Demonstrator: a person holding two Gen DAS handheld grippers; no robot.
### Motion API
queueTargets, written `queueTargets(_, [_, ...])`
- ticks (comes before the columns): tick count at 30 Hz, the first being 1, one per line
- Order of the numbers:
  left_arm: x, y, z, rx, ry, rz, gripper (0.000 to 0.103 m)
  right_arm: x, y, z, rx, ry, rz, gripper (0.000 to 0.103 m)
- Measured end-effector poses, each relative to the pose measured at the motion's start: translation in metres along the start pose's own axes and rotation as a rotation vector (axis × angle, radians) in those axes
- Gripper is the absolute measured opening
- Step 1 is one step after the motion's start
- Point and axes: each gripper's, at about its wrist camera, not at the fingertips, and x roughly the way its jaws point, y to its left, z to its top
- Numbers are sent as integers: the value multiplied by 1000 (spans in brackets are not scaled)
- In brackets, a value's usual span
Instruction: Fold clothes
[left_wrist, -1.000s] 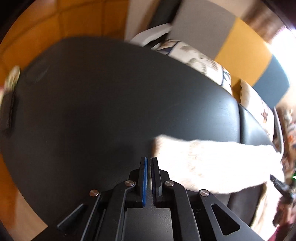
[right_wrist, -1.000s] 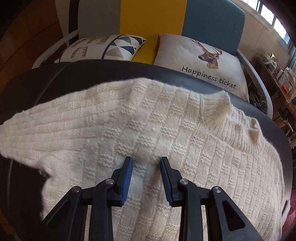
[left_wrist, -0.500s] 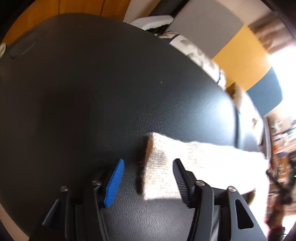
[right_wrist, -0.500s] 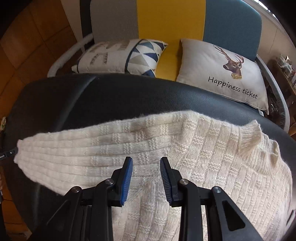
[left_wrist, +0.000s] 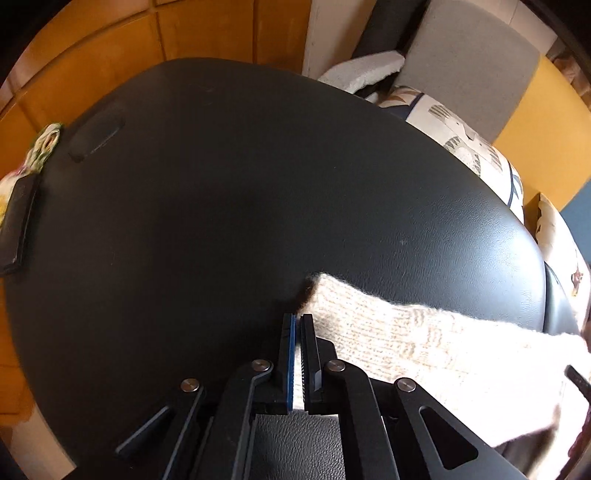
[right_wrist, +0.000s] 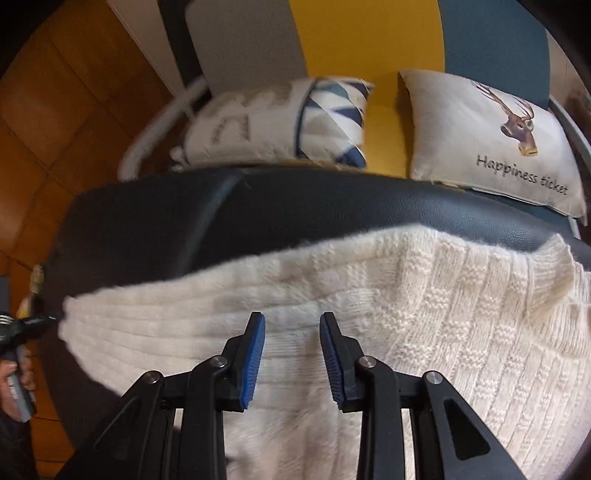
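On my left wrist view, the left gripper (left_wrist: 298, 325) is clamped on the cuff of the cream sweater (left_wrist: 424, 343), whose sleeve trails off to its right across the black table (left_wrist: 221, 203).

On my right wrist view, the right gripper (right_wrist: 291, 332) hangs spread apart over the sweater (right_wrist: 424, 314), nothing between its pads; two cushions (right_wrist: 480, 129) lie beyond.

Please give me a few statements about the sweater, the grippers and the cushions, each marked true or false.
1. The left gripper is shut on the sleeve cuff. True.
2. The right gripper is shut on the sweater. False: its fingers stand open above the knit.
3. The sweater is dark blue. False: it is cream.
4. The deer cushion reads "Happiness ticket". True.
5. The sweater lies on a black padded surface. True.
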Motion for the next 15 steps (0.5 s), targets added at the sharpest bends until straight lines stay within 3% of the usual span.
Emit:
queueTargets(2, [-5,5,3,-19,31,4,4,-27,3,-16,-23,-30,48,32])
queueTargets(4, [-26,8,-3,-4,-16,28,4,-54,5,-31,-47,-60,95,32])
queueTargets(8, [-65,-46,-65,188,-48,-117,4,-107,-12,-96,-50,-51,111,32])
queueTargets(15, [-133,-139,-174,525,-103,-370,4,-155,-61,-214,57,28,-88,32])
